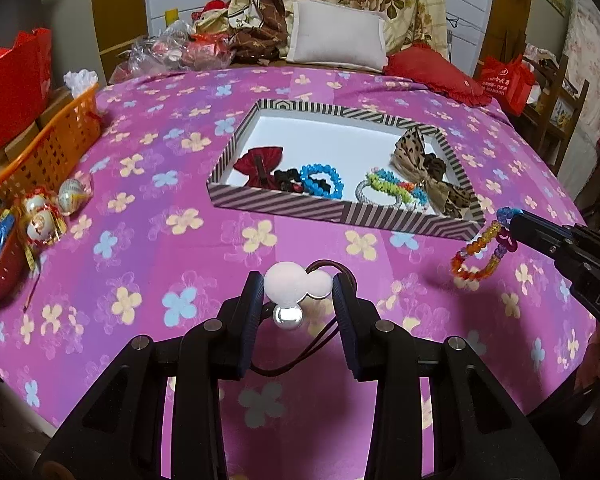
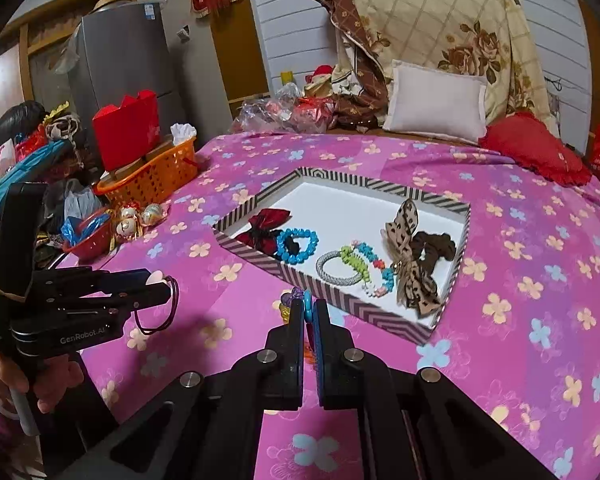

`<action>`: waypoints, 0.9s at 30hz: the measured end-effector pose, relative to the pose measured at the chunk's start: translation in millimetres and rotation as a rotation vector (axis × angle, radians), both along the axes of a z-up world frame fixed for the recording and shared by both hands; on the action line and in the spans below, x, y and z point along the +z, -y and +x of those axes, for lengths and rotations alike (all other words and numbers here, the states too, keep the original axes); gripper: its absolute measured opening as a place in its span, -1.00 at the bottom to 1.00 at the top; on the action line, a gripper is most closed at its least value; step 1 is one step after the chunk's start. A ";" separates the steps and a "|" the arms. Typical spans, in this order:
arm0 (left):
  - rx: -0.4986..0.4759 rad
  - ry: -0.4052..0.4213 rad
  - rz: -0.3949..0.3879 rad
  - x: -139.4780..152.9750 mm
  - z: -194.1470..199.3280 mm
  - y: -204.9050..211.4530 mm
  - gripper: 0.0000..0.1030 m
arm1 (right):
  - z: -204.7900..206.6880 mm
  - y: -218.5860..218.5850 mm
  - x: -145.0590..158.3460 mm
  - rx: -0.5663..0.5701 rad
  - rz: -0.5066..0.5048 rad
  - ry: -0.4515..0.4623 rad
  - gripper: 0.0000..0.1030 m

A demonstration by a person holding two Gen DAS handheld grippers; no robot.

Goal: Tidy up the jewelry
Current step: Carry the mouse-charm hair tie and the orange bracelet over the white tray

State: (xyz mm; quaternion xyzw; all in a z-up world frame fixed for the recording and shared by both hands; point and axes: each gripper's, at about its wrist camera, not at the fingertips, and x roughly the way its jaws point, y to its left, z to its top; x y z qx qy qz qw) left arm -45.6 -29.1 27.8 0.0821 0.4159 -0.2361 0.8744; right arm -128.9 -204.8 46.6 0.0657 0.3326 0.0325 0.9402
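— Fluffy white pom-poms: where's your hair tie?

— Your left gripper pinches the pom-pom hair tie between both pads, above the purple flowered cloth; a silver ball hangs under it and its dark elastic loop trails back.

— And your other hand?

— At three o'clock in the left wrist view, your right gripper is clamped on the beaded bracelet, whose orange and yellow loop dangles clear of the cloth, just beside the tray's near corner.

— The tray?

— At twelve o'clock the striped tray lies on the cloth. It holds a red bow, a blue bracelet, a green beaded bracelet and a leopard bow.

— Further out?

— An orange basket sits at ten o'clock, a white pillow beyond the tray.
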 end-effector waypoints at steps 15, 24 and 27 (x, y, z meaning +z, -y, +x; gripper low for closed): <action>0.005 0.016 0.008 8.2 5.9 12.1 -0.33 | 5.5 7.9 7.7 -0.001 -0.015 -0.001 -0.92; 0.019 0.014 0.013 8.1 19.1 21.5 -0.33 | 18.6 13.0 5.1 0.002 -0.017 -0.020 -0.92; 0.021 0.012 0.019 5.9 22.8 25.2 -0.33 | 22.4 14.6 3.9 0.003 -0.021 -0.025 -0.92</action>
